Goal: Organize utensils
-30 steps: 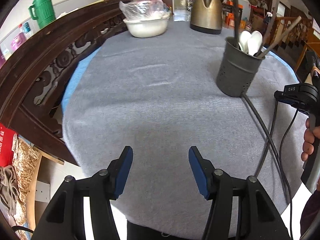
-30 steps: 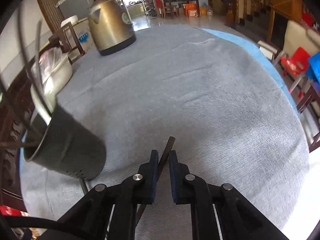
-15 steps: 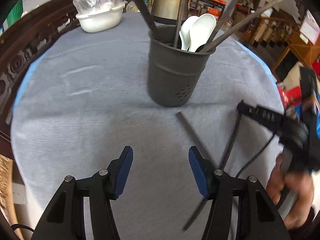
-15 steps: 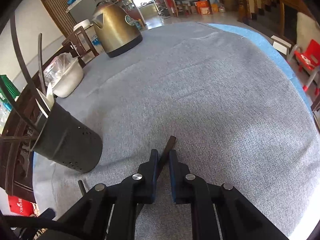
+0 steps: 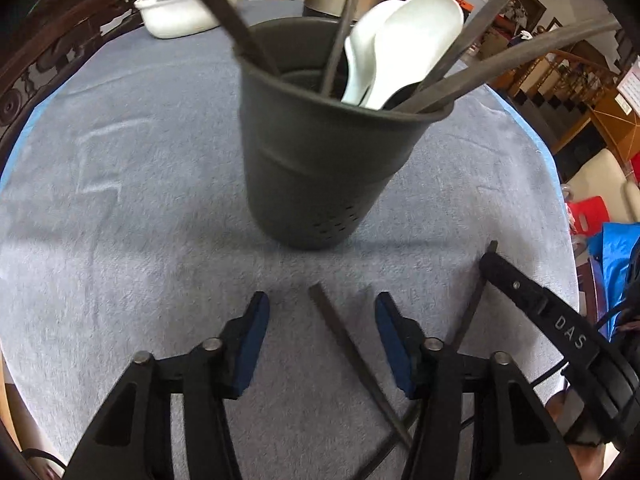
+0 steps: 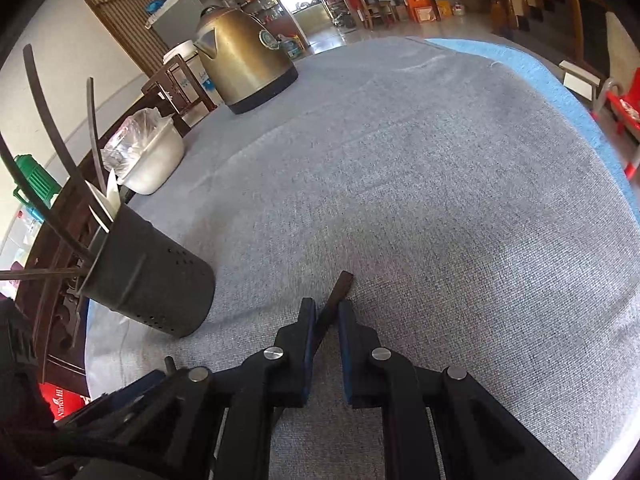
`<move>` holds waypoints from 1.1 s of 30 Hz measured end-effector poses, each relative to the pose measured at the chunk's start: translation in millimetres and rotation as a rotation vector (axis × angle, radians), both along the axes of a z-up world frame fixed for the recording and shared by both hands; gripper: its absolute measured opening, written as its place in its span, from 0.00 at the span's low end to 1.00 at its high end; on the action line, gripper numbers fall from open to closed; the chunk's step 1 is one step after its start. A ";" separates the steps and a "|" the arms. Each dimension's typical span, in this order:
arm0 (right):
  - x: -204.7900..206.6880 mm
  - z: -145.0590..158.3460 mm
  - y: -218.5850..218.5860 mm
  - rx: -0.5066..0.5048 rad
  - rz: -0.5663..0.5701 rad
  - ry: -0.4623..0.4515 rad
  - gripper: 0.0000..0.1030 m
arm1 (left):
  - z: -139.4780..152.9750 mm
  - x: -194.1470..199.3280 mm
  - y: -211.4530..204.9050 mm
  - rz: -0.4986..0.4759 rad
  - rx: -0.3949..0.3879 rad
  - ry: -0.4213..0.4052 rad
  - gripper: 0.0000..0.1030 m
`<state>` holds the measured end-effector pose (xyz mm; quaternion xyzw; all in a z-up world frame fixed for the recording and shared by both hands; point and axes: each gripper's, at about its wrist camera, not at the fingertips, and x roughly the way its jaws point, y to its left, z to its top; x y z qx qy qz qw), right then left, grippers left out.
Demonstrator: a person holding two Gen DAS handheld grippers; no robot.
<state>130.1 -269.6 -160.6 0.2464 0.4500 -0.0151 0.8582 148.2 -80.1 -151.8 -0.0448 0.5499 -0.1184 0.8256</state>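
Note:
A dark utensil holder [image 5: 320,168] stands upright on the grey cloth with white spoons [image 5: 400,40] and several dark chopsticks in it. My left gripper [image 5: 322,320] hovers just in front of it. Its jaws are closing, and a loose dark chopstick [image 5: 344,344] lies on the cloth between them, untouched by the pads. My right gripper [image 6: 326,312] is shut on a second dark chopstick [image 6: 340,288], whose tip sticks out ahead, low over the cloth. The holder [image 6: 152,276] is to its left. The right gripper [image 5: 496,268] also shows at the right of the left wrist view.
A brass-coloured kettle [image 6: 244,68] stands at the far side of the round table [image 6: 440,160]. A white bowl under plastic wrap [image 6: 152,160] sits at the left rim beside a carved wooden chair back [image 5: 48,52]. Chairs and shelves stand beyond.
My left gripper has swung right and come in close to the holder, its jaws narrowing around the lying chopstick. The right gripper has kept its grip and shifted only slightly.

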 end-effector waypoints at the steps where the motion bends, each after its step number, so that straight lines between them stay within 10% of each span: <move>1: 0.9 0.9 0.3 -0.004 0.002 0.016 0.12 | 1.3 1.3 -3.2 -0.006 0.011 -0.006 0.44; 6: 6.3 5.4 12.5 -0.073 0.005 0.110 0.15 | 0.6 3.5 -5.2 -0.033 0.005 -0.015 0.15; 16: 9.1 5.2 31.4 -0.194 0.021 0.106 0.18 | 0.2 -7.1 35.8 0.035 -0.187 0.089 0.29; 22: 7.7 5.3 34.6 -0.206 0.027 0.094 0.18 | 1.0 -16.5 32.5 0.047 -0.170 0.082 0.39; 24: 6.8 5.6 33.8 -0.202 0.033 0.091 0.18 | 0.6 -16.3 25.7 0.038 -0.157 0.068 0.39; 26: 3.3 5.5 33.2 -0.194 0.037 0.085 0.18 | -1.1 -17.0 16.6 0.021 -0.139 0.059 0.17; 33: -3.0 5.1 16.9 -0.076 0.015 0.030 0.15 | -2.2 -17.9 18.4 -0.024 -0.179 0.042 0.12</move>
